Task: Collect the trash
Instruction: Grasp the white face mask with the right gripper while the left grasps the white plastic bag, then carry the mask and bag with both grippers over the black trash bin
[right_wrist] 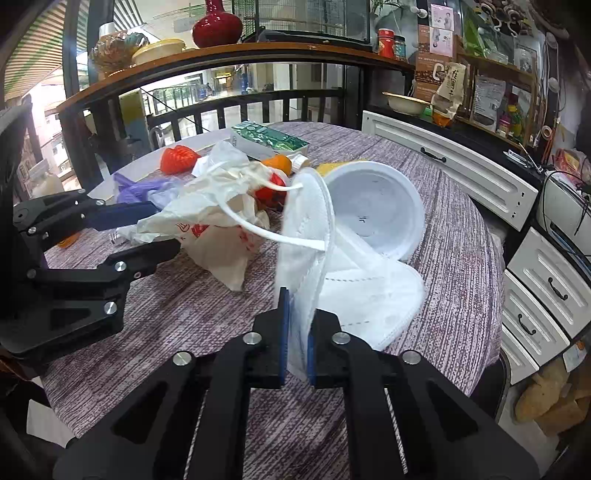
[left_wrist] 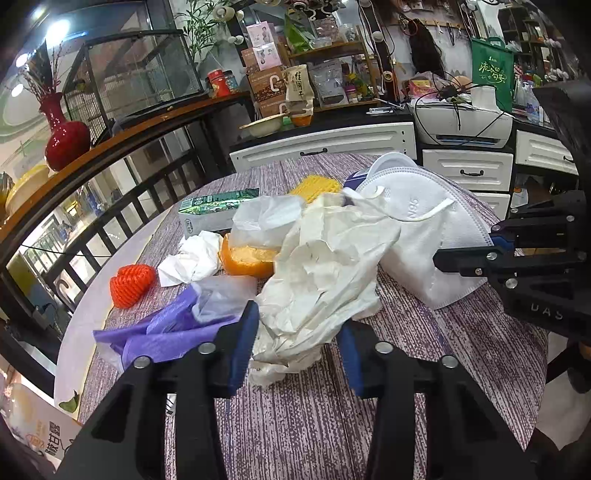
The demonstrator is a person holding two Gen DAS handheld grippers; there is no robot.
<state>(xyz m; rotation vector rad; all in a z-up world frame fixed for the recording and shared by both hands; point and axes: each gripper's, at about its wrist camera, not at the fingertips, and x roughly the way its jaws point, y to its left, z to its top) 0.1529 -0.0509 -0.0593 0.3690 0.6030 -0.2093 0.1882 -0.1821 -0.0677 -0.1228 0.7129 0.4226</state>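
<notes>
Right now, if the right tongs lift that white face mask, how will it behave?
The face mask looks soft and folded, so it will probably flop. It seems light, pinched by one thin edge in the right tongs. Its loose strap may snag the crumpled bag.

grippers 2 (left_wrist: 295, 347) (right_wrist: 297, 339) | face mask 1 (left_wrist: 424, 236) | crumpled bag 1 (left_wrist: 325, 266) | foam nets 2 (left_wrist: 131, 275) (left_wrist: 314, 186) | carton 1 (left_wrist: 210, 208)

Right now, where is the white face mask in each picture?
Left wrist view: the mask lies right of centre on the table, its edge pinched by the right gripper coming in from the right.
Right wrist view: the mask sits low in the centre, clamped in the right gripper.
Shared landmark: the red vase on the wooden shelf.
</notes>
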